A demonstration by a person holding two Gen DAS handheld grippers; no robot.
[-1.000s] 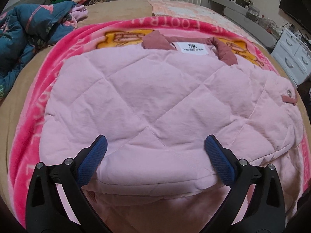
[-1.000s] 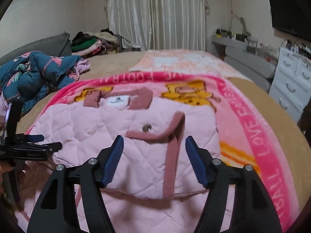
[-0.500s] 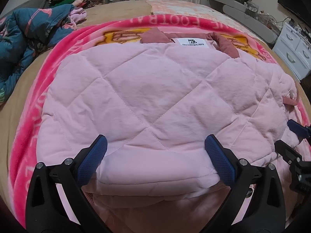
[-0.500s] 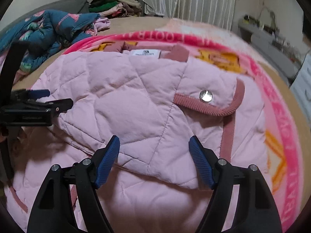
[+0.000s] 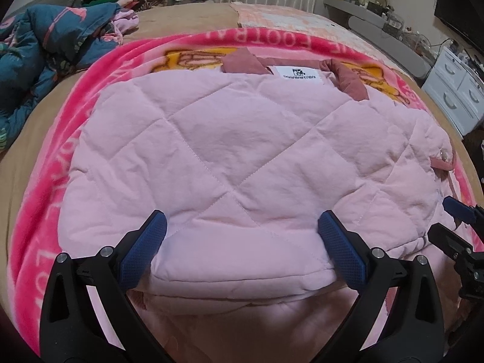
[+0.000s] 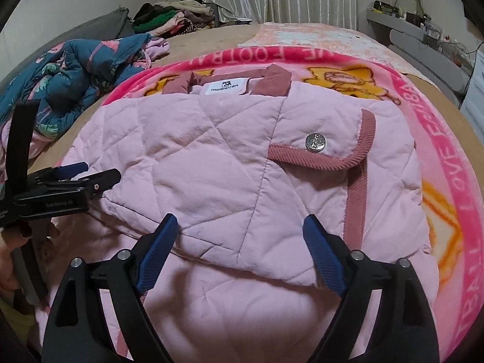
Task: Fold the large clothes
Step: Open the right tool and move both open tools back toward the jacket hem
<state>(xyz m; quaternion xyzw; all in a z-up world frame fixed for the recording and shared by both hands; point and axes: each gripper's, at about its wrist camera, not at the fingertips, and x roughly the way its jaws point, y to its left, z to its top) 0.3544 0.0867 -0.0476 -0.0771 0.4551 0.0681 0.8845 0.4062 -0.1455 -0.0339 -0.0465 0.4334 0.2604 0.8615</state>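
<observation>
A pink quilted jacket (image 5: 230, 163) lies folded on a bright pink blanket (image 5: 51, 181), collar and white label at the far end. It also shows in the right wrist view (image 6: 230, 175), with a silver snap (image 6: 315, 142) on a corduroy-trimmed flap. My left gripper (image 5: 242, 245) is open and empty, its blue pads either side of the jacket's near folded edge. My right gripper (image 6: 240, 249) is open and empty at the near edge of the right half. Each gripper shows in the other's view, the right one (image 5: 453, 224) and the left one (image 6: 72, 178).
A crumpled blue floral quilt (image 5: 45, 57) lies at the left of the bed. A clothes pile (image 6: 172, 18) sits at the far end before curtains. A white drawer unit (image 5: 453, 93) and a cluttered grey shelf (image 5: 372, 12) stand at the right.
Both grippers have come down close to the jacket's near edge. The right gripper moved in from the right and now shows beside the left one. Both stayed open.
</observation>
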